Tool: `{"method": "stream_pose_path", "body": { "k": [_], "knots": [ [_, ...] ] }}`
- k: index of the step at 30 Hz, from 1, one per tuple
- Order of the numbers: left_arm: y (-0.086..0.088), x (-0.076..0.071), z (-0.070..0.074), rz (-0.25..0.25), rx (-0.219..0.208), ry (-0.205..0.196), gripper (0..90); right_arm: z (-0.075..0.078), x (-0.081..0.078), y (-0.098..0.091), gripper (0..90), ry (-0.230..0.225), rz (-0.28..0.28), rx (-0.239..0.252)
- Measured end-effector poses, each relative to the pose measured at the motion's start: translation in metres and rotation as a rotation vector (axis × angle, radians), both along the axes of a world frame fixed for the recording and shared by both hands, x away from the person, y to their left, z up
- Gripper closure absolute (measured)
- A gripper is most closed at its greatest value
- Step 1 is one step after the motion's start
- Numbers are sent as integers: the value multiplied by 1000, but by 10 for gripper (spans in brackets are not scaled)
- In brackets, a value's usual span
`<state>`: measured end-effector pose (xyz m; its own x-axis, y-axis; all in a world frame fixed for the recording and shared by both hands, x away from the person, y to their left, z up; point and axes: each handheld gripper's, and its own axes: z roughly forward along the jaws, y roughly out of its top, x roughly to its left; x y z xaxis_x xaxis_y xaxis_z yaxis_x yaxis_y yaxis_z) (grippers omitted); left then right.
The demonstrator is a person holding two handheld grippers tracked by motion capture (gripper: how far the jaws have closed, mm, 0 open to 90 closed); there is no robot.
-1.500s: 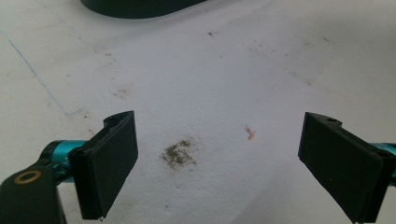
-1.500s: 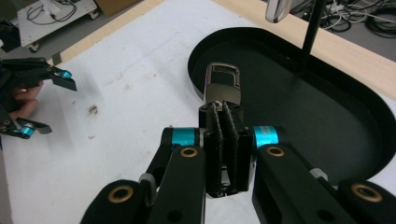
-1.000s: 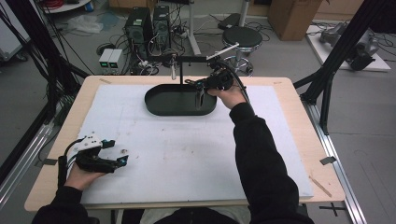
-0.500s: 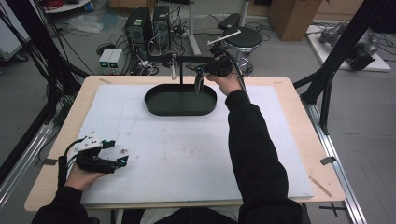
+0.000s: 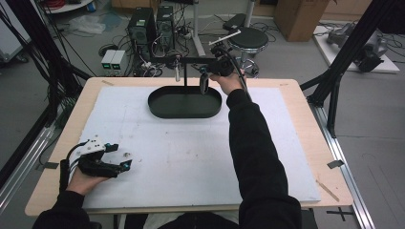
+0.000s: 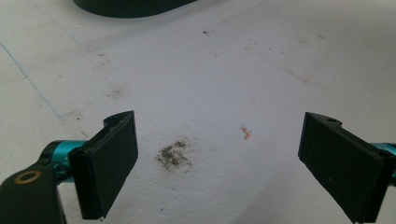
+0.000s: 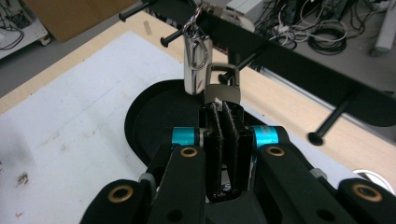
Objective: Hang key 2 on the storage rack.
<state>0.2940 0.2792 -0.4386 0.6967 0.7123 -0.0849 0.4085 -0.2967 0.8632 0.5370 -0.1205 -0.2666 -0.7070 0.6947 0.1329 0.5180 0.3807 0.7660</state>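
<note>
The right gripper has its jaws pressed together on a flat dark tag with a metal loop at its top; the tag's body sits pinched between the pads and the loop stands up just beyond the fingertips. In the high view this gripper is held up at the far edge of the table, over the far rim of the black tray.

Just beyond the loop, and a little to its left in the right gripper view, a shiny carabiner hangs from a peg on the black rack. The loop's left side looks to be touching or just short of the carabiner's lower end; the view is too foreshortened to say which. More pegs stick out of the rack's bar to the right of the gripper, bare. The rack's post rises out of the tray, which lies under and behind the jaws.

The left gripper rests low on the white mat at the near left corner, well apart from the tray. Its jaws are spread wide with nothing between them. Ahead of them on the mat lie a dark smudge and a small pinkish scrap, the smudge nearer the left jaw.

No brand, label or writing can be read on the tag, carabiner, rack or tray.
</note>
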Motion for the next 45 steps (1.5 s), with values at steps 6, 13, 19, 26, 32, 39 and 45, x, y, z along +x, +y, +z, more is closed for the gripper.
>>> {"method": "stream_pose_path", "body": {
  "k": [6, 13, 19, 26, 32, 39, 45],
  "knots": [
    [0, -1, 0, 2, -3, -1, 123, -7, 1, 12, 871, 2, -12, -56],
    [0, -1, 0, 1, -10, -2, 123, -15, 4, 22, 870, -16, -47, -97],
    [1, -2, 3, -3, -36, -11, 123, -23, 8, 27, 867, -25, -74, -108],
    [2, -1, 2, -2, -39, -10, 123, -29, 15, 26, 865, -40, -112, -76],
    [1, -1, 2, -7, -37, -6, 123, -33, 17, 31, 860, -64, -111, -74],
    [1, -1, 2, -1, -37, -4, 123, -42, 17, 27, 483, -13, -81, -64],
    [2, -1, 2, 2, -33, -7, 123, -56, 13, 11, 84, 81, -90, -52]
  ]
}}
